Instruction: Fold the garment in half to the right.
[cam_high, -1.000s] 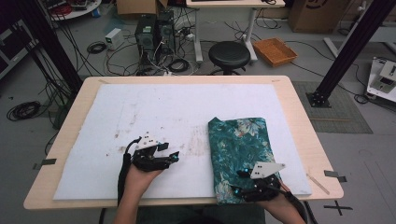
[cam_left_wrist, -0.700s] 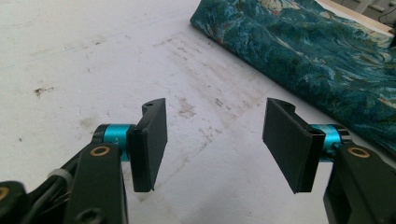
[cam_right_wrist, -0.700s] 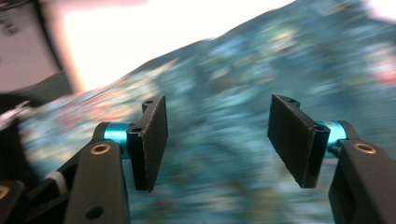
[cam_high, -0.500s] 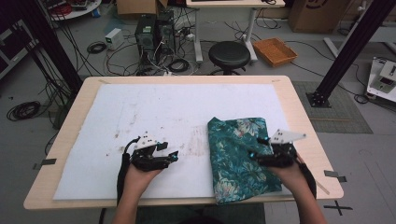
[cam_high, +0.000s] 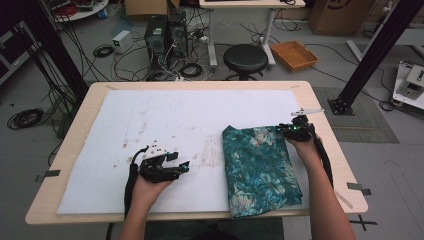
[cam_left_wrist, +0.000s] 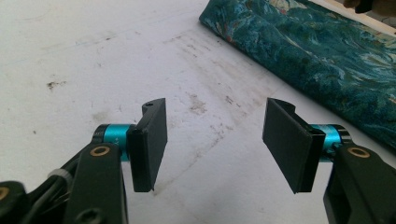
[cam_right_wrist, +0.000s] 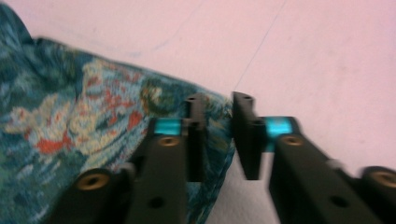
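A folded teal floral cloth (cam_high: 260, 167) lies on the right half of the white mat (cam_high: 190, 115). My right gripper (cam_high: 283, 129) is at the cloth's far right corner. In the right gripper view its jaws (cam_right_wrist: 219, 135) stand close together with the cloth's edge (cam_right_wrist: 70, 116) pinched between their tips; that view is blurred. My left gripper (cam_high: 182, 166) rests low over the mat, left of the cloth and pointing toward it. In the left gripper view its jaws (cam_left_wrist: 215, 140) are wide apart with nothing between them, and the cloth (cam_left_wrist: 327, 51) lies ahead at the upper right.
The mat covers most of the wooden table (cam_high: 200, 85) and carries faint dirty marks (cam_high: 210, 155) near its middle. A black stool (cam_high: 245, 57), an orange tray (cam_high: 294, 54) and cables lie on the floor beyond the far edge.
My right gripper moved from the cloth's near right edge up to its far right corner and closed there. The left gripper stayed put.
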